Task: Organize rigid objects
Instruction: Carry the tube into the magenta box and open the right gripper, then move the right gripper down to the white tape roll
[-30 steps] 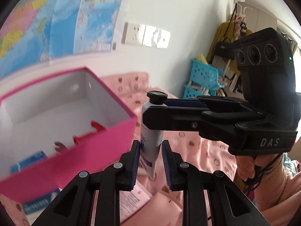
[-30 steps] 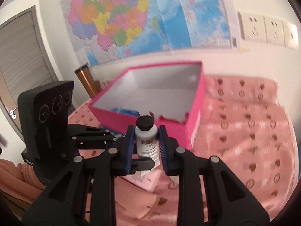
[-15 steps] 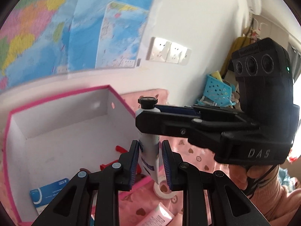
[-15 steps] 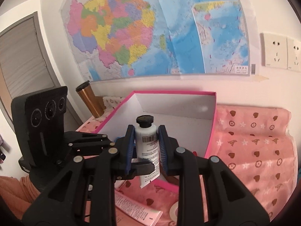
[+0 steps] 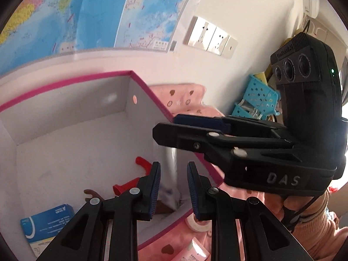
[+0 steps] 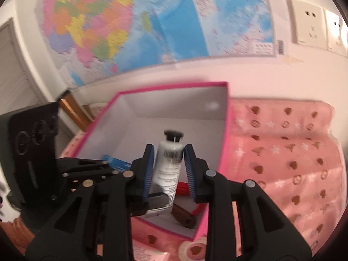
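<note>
A white tube with a black cap (image 6: pixel 168 166) stands between the fingers of my right gripper (image 6: pixel 168 169), over the open pink box (image 6: pixel 225 134). The right jaws look parted, with small gaps beside the tube. In the left wrist view the tube shows as a blurred grey streak (image 5: pixel 171 174) between the spread fingers of my left gripper (image 5: pixel 173 184), inside the pink box (image 5: pixel 165 113). The box holds a blue carton (image 5: pixel 46 220), a red piece (image 5: pixel 143 165) and a brown piece (image 6: pixel 183 215).
The box sits on a pink patterned cloth (image 6: pixel 289 163) against a wall with a map (image 6: pixel 130 21) and sockets (image 6: pixel 308 24). A tape roll (image 5: pixel 199 224) and a pink tube (image 5: pixel 191 250) lie by the box's front. Blue baskets (image 5: pixel 258 100) stand at the right.
Both grippers moved forward over the box. Both pairs of jaws opened and the tube has dropped lower into the box, blurred in the left view.
</note>
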{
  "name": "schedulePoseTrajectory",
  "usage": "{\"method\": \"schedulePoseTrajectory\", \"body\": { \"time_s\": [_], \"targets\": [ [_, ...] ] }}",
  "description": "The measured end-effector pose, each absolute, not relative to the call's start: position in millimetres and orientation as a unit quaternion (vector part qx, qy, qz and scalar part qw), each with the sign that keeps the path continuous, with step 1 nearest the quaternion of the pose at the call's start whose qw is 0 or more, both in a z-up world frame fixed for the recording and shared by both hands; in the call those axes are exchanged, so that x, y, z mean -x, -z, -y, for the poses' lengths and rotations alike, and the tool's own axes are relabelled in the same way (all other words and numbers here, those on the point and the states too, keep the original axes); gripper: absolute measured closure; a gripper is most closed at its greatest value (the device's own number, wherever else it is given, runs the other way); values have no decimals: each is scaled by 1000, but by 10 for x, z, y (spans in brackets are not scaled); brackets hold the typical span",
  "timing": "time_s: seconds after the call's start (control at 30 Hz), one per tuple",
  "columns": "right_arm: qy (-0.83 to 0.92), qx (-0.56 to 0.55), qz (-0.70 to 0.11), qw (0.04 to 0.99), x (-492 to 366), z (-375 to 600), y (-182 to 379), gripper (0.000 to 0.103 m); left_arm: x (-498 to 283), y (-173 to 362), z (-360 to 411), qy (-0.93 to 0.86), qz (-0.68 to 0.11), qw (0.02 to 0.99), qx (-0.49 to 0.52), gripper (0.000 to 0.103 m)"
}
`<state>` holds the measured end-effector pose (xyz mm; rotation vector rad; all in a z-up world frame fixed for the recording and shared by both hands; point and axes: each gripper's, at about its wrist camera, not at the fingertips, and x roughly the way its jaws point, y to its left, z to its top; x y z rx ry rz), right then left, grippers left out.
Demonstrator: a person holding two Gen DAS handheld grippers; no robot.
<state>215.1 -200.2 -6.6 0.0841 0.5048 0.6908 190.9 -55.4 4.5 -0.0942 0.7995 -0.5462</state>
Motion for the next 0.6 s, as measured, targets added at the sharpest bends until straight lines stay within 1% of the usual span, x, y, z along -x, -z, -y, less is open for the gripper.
{"method": "schedulePoseTrajectory", "body": {
  "time_s": [0.03, 0.07, 0.17, 0.3, 0.47, 0.53, 0.6],
  "targets": [
    [-326, -38, -245, 912, -2151, 2008, 82, 44, -1902, -23, 549, 261, -387, 883, 45, 79],
    [-313, -34, -241, 918, -2125, 2027, 99, 42, -1893, -11, 543, 259, -388, 883, 46, 79],
    [-313, -36, -222, 923, -2021, 2106, 97, 42, -1810, -7, 504, 252, -386, 886, 45, 79],
    [-320, -44, -197, 926, -1830, 2277, 106, 42, -1657, -64, 444, 243, -368, 897, 38, 75],
    [-332, -58, -187, 923, -1618, 2489, 216, 42, -1428, -136, 399, 237, -339, 910, 35, 70],
    [-338, -61, -186, 921, -1540, 2565, 289, 42, -1300, -175, 385, 244, -324, 913, 35, 64],
    [-337, -61, -190, 920, -1465, 2629, 390, 42, -1175, -209, 377, 249, -312, 916, 37, 61]
  ]
}}
